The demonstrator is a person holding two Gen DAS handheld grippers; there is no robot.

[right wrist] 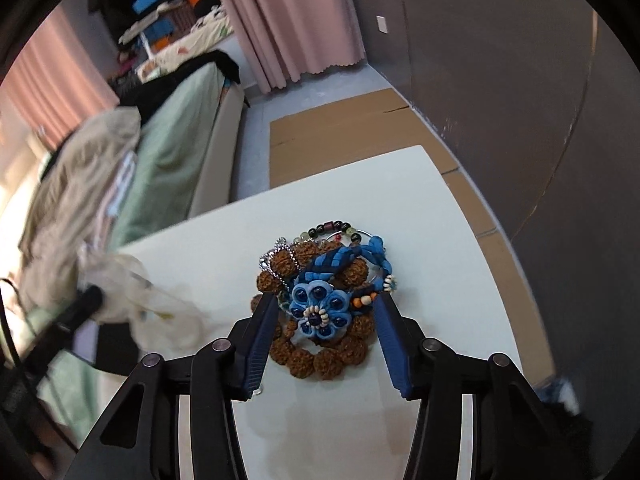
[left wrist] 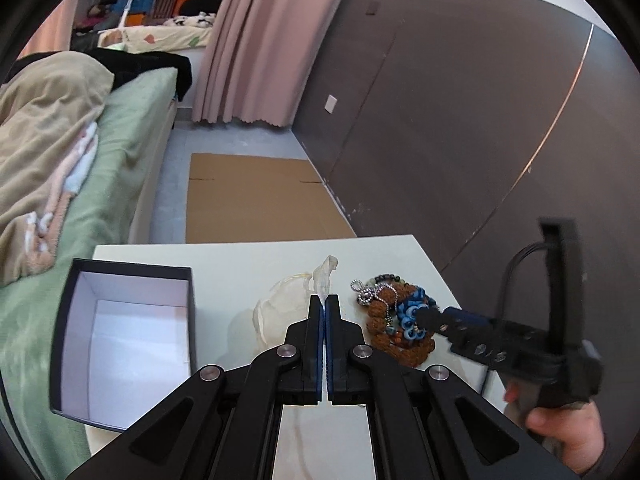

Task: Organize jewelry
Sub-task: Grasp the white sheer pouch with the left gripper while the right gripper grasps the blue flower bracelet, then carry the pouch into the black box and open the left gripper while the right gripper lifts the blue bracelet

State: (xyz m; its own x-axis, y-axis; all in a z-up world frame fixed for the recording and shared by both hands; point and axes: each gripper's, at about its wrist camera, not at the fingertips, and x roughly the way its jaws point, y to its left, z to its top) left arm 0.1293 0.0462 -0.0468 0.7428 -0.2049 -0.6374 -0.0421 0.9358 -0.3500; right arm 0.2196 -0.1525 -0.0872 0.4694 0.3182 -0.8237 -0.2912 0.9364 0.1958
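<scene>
White tabletop [left wrist: 248, 264], smooth, matte, rounded corners.

Left gripper [left wrist: 324, 304]: jaws clenched on a thin strip of crinkled translucent plastic, the neck of a plastic bag [left wrist: 280, 304]. The bag's pale, wrinkled body sags onto the table at 10 o'clock from the fingertips; its twisted tip stands up at 12 o'clock. In the right wrist view the same bag [right wrist: 132, 292] is a blurred, filmy mass at the table's left edge.

Open box [left wrist: 128, 320]: rectangular, dark outside, plain white inside, at 9 o'clock from the left gripper, near the bag but apart from it.

Jewelry pile [right wrist: 320, 300]: a tangled heap on the table. Outer ring of knobbly, rough brown seed beads; on top, a blue flower-shaped piece with dark glossy round centres and a ring of small pale beads; a braided blue cord; a strand of small smooth glass-like beads at 12 o'clock; a fine silver ball chain at 11 o'clock. In the left wrist view the pile [left wrist: 400, 320] lies at 3 o'clock from the left gripper.

Right gripper [right wrist: 326, 316]: jaws spread wide, ribbed blue pads at 9 and 3 o'clock of the flower, straddling the pile, grasping nothing.
</scene>
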